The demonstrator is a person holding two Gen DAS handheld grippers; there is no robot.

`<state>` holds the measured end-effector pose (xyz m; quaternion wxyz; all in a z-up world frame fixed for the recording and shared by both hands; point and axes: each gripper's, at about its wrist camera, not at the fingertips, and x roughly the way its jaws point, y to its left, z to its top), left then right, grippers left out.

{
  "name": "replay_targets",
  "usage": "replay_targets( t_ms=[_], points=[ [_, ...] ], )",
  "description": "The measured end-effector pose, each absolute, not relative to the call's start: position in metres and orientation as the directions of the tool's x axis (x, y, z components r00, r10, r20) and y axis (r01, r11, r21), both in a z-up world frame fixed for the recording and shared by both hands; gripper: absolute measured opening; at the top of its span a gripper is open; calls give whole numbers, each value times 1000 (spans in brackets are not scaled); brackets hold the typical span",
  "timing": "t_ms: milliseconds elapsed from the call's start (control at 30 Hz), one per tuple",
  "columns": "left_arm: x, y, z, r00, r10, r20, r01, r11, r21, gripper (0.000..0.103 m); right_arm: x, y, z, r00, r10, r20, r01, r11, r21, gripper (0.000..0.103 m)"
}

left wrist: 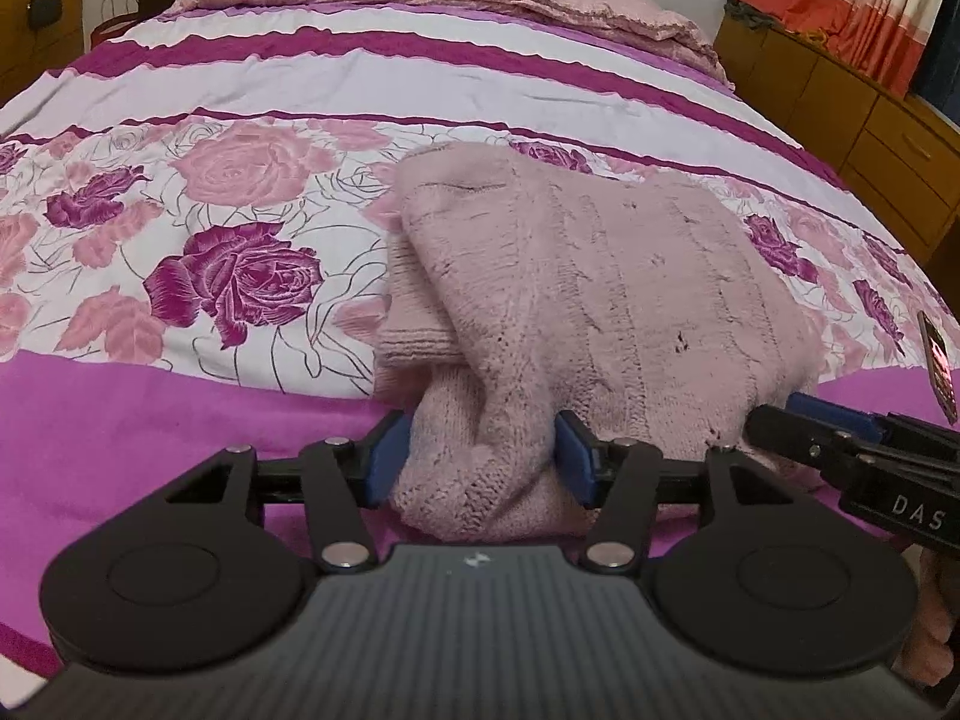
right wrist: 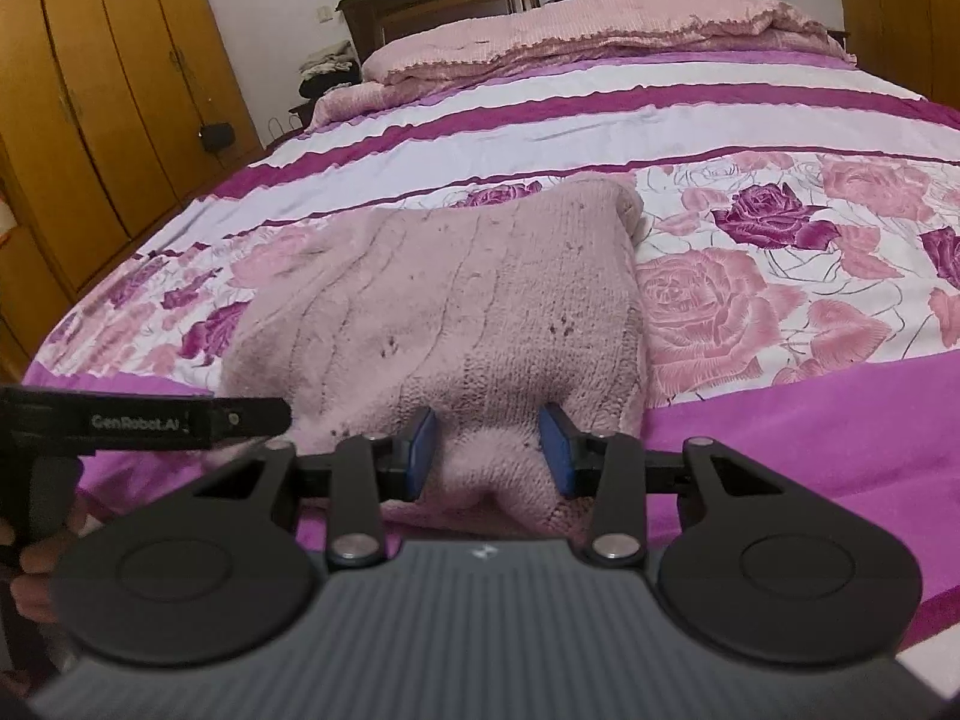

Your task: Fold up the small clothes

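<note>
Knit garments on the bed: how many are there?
1. A pink knit sweater lies on the floral bedspread near its front edge, its near hem bunched between the left gripper and right gripper. Others may be hidden.

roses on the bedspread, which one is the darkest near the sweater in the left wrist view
The deep magenta rose just left of the pink knitted sweater. The big rose above it is pale pink.
</note>
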<state>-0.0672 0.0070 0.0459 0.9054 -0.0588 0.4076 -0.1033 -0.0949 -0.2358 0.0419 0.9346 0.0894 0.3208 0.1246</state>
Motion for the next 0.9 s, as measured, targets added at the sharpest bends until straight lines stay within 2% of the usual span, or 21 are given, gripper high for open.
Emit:
replay_targets(
  t_ms=[167, 233, 300, 400, 567, 900],
  points=[
    [-83, 2, 57, 667, -195, -719, 141, 981, -135, 61, -109, -239, 51, 779, 285, -558, -160, 952, 263, 42],
    [-91, 1, 59, 669, -184, -720, 135, 983, -126, 62, -117, -240, 53, 790, 269, -551, -152, 956, 249, 62],
    [-100, 1, 61, 668, -179, -722, 129, 984, -124, 73, -125, -241, 52, 797, 257, -547, -149, 961, 235, 67],
    [-112, -2, 59, 667, -165, -726, 125, 986, -109, 83, -134, -242, 48, 789, 240, -566, -137, 966, 219, 67],
    [-123, -11, 44, 659, -133, -740, 125, 990, -67, 93, -142, -243, 35, 780, 204, -592, -117, 976, 183, 67],
    [-122, -30, 24, 676, -57, -735, 116, 993, 30, 100, -144, -228, 18, 804, 132, -580, -118, 991, 62, 70]
  ],
)
